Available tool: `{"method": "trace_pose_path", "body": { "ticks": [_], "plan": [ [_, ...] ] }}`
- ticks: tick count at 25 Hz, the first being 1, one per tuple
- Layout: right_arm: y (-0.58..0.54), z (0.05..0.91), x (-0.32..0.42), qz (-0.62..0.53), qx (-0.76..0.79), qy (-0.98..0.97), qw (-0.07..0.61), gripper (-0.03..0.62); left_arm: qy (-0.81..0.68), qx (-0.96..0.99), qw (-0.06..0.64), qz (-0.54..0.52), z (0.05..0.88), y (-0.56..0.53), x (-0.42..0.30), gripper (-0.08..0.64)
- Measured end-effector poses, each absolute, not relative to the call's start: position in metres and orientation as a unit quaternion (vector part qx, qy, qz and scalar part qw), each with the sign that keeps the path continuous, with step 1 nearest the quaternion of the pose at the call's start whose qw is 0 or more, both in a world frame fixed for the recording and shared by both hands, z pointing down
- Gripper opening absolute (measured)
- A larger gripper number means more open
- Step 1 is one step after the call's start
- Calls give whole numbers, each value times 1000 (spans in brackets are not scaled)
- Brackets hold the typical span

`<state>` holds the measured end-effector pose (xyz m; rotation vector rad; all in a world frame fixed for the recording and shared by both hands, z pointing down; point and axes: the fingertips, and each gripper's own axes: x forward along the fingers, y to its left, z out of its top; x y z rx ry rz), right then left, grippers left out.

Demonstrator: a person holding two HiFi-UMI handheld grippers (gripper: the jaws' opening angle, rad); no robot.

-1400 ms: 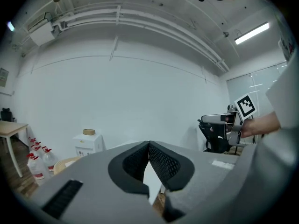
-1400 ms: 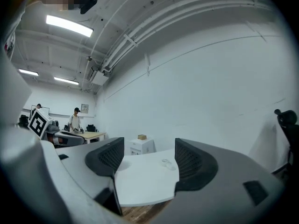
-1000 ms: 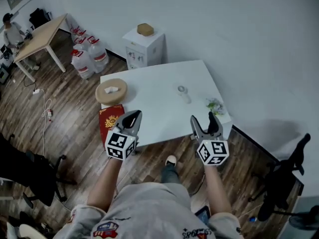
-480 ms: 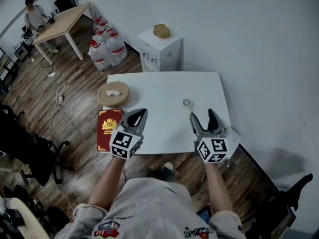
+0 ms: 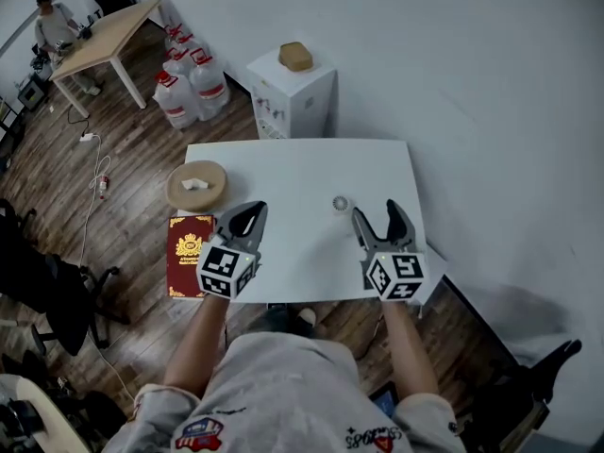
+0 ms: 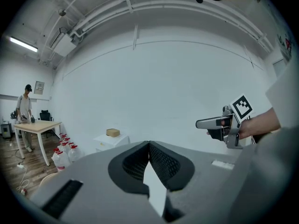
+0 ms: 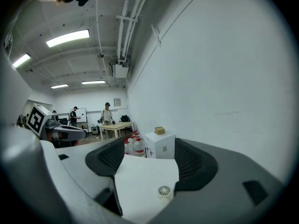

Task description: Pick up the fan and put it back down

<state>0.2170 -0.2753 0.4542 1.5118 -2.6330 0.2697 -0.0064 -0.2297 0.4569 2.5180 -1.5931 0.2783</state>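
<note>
On the white table [image 5: 293, 173], right of centre: small round fan [image 5: 341, 203] lying flat, nothing touching it.

Right gripper [image 5: 376, 210] over the near right part of the table. Jaws wide apart and empty. Its own view shows the fan [image 7: 164, 191] on the tabletop beyond the gap, apart from both jaws.

Left gripper [image 5: 253, 211] over the near left part, well apart from the fan. Jaw tips meet, nothing between them.

Round wooden tray [image 5: 196, 184] at the table's left edge.
</note>
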Motion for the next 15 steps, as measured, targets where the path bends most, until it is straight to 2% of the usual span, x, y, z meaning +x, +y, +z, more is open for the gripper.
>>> {"method": "trace_pose_path", "body": {
  "ticks": [15],
  "plan": [
    [-344, 629, 190, 181, 456, -837, 244, 319, -548, 818, 132, 116, 533, -275, -45, 5]
  ]
}}
